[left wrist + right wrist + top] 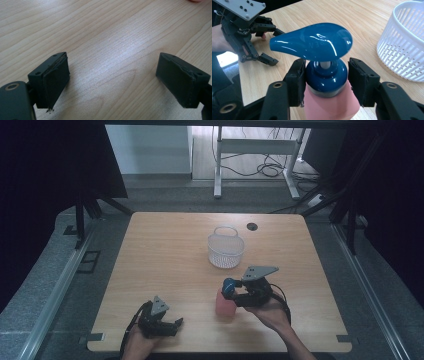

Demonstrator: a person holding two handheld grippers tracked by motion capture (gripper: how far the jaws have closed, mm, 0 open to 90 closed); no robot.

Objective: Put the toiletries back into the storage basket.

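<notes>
A pink pump bottle (225, 307) with a glossy blue pump head (312, 41) stands on the wooden table (165, 250), right of centre near the front. My right gripper (327, 75) is shut on the bottle's blue collar, one jaw on each side just under the spout. In the high view the right gripper (234, 292) reaches the bottle from the right. My left gripper (177, 325) rests at the front left of the table, jaws wide open over bare wood with nothing between them (112, 75). It also appears beyond the bottle in the right gripper view (275, 47).
A white slotted plastic basket (226, 247) stands behind the bottle near the table's middle, and at the right in the right gripper view (404, 50). A dark cable hole (252, 226) sits by the far edge. Bare wood lies between the two grippers.
</notes>
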